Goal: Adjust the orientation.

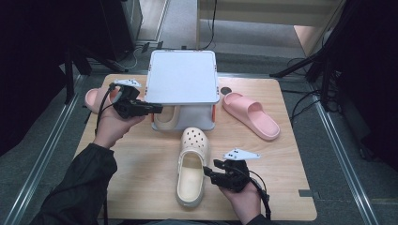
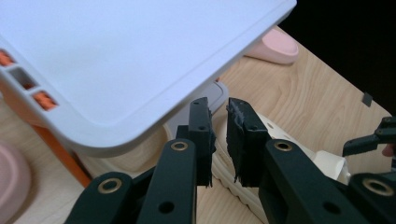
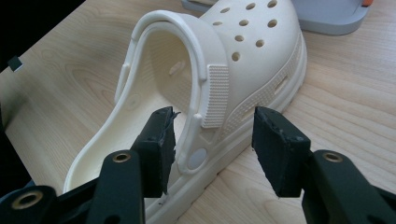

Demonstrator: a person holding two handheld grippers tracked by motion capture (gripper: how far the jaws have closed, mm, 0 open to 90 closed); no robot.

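Lifting the white, square plastic lid (image 1: 182,77) at the counter's (image 1: 141,187) twelve o'clock, your left gripper (image 1: 152,108) has its fingers nearly closed with nothing visibly between them. Its second cream foam clog (image 1: 165,118) already sits in the box. Your right gripper (image 1: 210,174), at five o'clock, spreads its fingers around the near cream perforated clog's (image 1: 191,164) heel strap, not pressing; next, close and carry.

A cream clog (image 3: 224,70) lies on the wooden surface (image 3: 355,107). The right gripper (image 3: 212,149) has its fingers (image 3: 159,144) spread around the clog's side wall and strap rivet, the right finger apart.
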